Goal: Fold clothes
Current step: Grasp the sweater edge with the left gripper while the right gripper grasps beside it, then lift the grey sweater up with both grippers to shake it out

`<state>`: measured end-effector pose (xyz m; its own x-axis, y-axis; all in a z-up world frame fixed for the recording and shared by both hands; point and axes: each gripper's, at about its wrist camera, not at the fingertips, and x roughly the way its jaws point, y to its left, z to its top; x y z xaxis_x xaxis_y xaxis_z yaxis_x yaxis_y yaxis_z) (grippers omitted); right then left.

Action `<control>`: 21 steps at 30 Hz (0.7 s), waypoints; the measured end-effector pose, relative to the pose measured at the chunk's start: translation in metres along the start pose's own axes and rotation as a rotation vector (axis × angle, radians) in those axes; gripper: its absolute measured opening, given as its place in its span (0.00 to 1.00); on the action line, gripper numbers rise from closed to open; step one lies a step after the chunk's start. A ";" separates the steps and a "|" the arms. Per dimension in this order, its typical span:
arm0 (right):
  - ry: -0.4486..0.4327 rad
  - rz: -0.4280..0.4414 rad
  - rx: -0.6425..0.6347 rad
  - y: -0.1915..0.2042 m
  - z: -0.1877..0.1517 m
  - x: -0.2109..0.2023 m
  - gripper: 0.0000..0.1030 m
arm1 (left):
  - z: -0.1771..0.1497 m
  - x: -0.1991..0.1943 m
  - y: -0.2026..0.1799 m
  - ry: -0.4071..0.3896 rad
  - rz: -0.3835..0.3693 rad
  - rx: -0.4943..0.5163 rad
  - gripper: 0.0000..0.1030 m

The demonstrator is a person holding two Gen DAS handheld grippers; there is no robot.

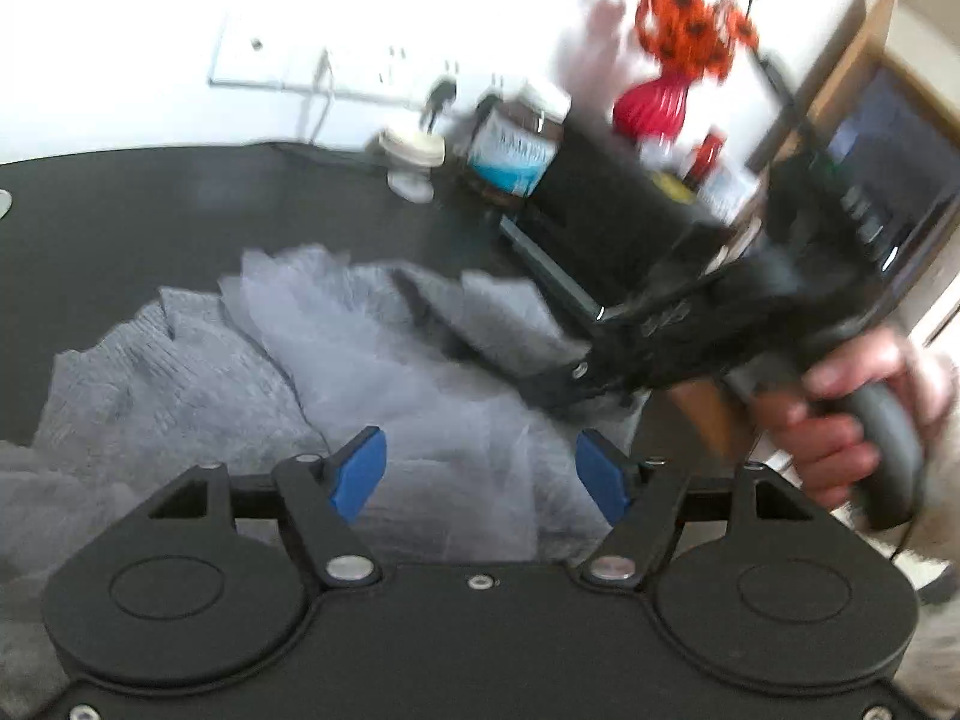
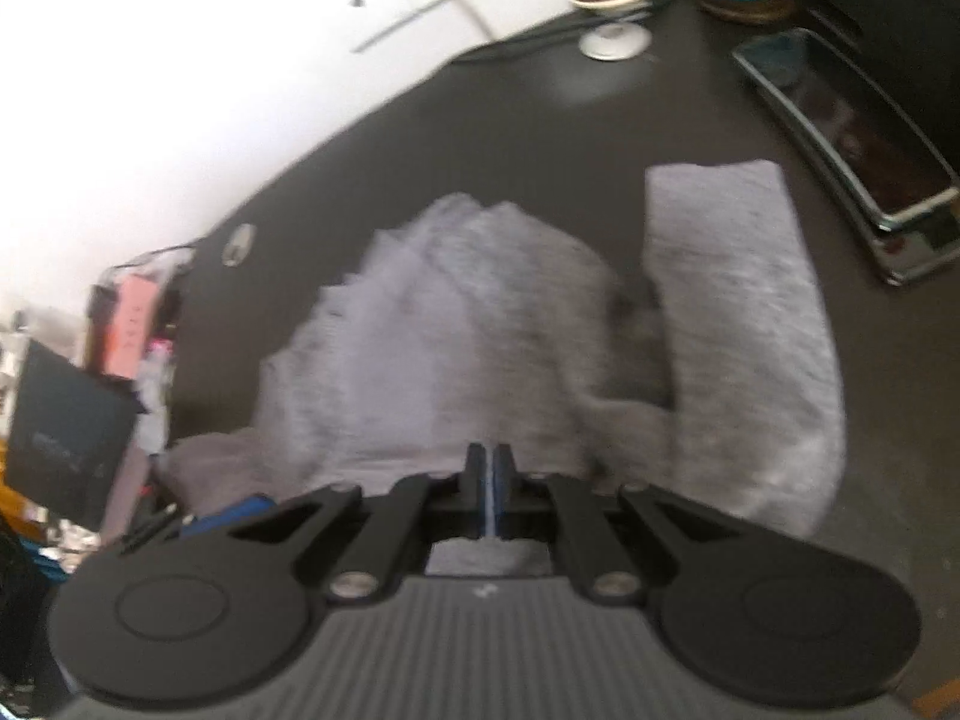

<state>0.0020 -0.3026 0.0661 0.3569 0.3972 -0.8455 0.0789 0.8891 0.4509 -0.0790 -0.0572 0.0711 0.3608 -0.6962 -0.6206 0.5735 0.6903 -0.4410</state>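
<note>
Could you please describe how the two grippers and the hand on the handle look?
The left gripper has black linkage arms, blue pads, silver pivot screws and two round black discs on its body. The right gripper is built alike, with a ribbed grey housing behind it. The hand grips a dark grey handle; a whitish fluffy sleeve shows at the wrist.

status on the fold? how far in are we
Early. Done: little; one sleeve lies flat and straight on the dark table, but the grey garment is mostly bunched. In hand: the right gripper is shut low over the fabric's near edge; whether cloth is pinched is unclear. The left gripper hovers open above the tulle part. Left: all the main folds.
</note>
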 end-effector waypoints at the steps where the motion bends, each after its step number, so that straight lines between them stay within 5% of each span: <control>1: -0.006 -0.009 -0.008 0.002 0.001 -0.001 0.06 | -0.002 0.007 -0.002 0.027 -0.018 0.000 0.66; 3: -0.018 -0.025 -0.025 0.005 0.004 -0.003 0.10 | -0.007 0.020 -0.006 0.077 -0.059 0.002 0.66; 7: -0.069 0.018 -0.087 0.025 0.022 -0.001 0.43 | -0.020 0.027 -0.013 0.140 -0.098 0.028 0.67; 10: -0.098 0.072 -0.161 0.049 0.038 0.017 0.67 | -0.017 0.009 0.001 0.093 -0.111 -0.048 0.67; 14: -0.076 0.016 -0.287 0.084 0.055 0.072 0.71 | -0.009 -0.032 0.029 -0.009 -0.095 -0.184 0.70; 17: -0.014 -0.037 -0.331 0.098 0.063 0.114 0.69 | -0.010 -0.069 0.052 -0.093 0.022 -0.264 0.71; 18: 0.010 -0.040 -0.336 0.098 0.062 0.120 0.52 | -0.009 -0.082 0.060 -0.120 0.073 -0.285 0.71; 19: 0.033 -0.043 -0.339 0.097 0.061 0.126 0.23 | -0.009 -0.095 0.069 -0.145 0.124 -0.307 0.73; 21: 0.033 -0.017 -0.311 0.090 0.059 0.120 0.06 | -0.015 -0.121 0.086 -0.196 0.222 -0.361 0.76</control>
<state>0.1070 -0.1880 0.0225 0.3271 0.3840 -0.8635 -0.2054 0.9208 0.3317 -0.0841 0.0897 0.0984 0.5978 -0.5243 -0.6064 0.1871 0.8268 -0.5305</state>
